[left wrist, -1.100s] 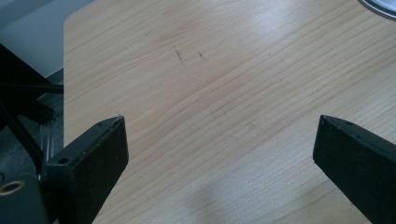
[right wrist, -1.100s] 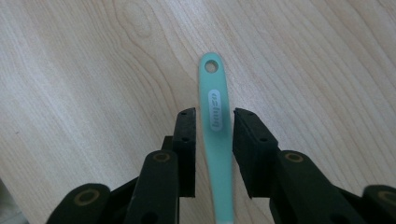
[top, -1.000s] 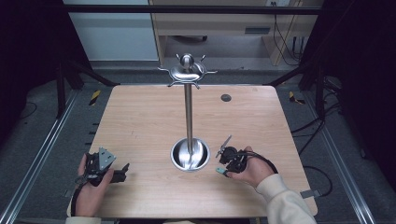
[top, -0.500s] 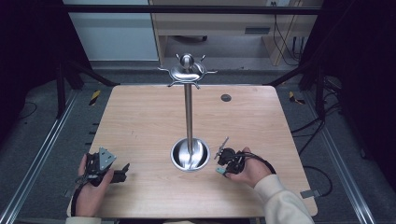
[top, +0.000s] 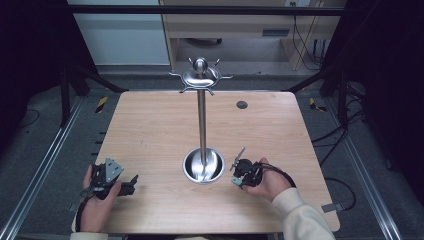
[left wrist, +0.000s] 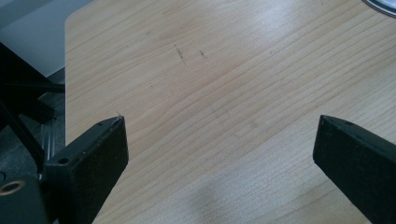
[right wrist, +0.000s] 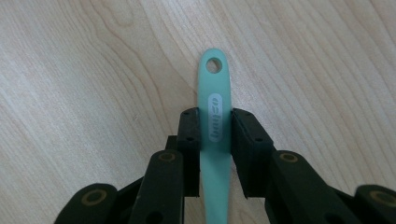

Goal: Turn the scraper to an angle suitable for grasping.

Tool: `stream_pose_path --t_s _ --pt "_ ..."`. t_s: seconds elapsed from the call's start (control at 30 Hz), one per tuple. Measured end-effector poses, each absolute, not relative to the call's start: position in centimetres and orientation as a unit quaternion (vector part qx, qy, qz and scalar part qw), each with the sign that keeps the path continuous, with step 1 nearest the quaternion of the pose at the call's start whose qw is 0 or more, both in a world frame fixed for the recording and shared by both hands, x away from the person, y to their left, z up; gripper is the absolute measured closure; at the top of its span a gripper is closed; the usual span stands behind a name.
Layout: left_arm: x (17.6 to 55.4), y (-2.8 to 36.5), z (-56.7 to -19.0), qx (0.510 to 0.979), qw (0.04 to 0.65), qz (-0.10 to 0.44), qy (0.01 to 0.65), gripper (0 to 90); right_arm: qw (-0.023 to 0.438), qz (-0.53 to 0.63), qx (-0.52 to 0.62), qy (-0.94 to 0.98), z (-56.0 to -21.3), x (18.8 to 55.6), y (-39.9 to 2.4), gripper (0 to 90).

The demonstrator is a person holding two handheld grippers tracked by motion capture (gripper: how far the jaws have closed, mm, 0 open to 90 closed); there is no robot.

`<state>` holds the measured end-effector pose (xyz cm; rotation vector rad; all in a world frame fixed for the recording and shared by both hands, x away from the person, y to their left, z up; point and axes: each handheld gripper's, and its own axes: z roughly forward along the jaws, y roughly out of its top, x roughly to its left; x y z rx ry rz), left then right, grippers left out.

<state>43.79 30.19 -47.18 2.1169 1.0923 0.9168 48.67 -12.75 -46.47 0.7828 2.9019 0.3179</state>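
A mint-green utensil handle with a hole at its tip lies just above the wooden table. My right gripper is shut on it, both pads pressing its sides. In the high view the right gripper sits right of the metal stand's bowl-shaped base, and a bit of the green handle shows at its near-left side. My left gripper is open over bare wood with nothing between its fingers. In the high view the left gripper rests near the table's front left.
A tall steel stand with several hooks around its top rises from the middle of the table. A small dark round spot lies on the table at the back right. Metal rails run along both sides.
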Motion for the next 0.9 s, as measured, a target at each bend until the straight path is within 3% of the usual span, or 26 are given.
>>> stream_pose_path --t_s 0.9 --pt "43.9 30.2 -47.4 0.794 0.292 0.339 0.412 3.1 0.112 0.147 0.28 0.942 -40.2 48.9 -15.1 74.3"
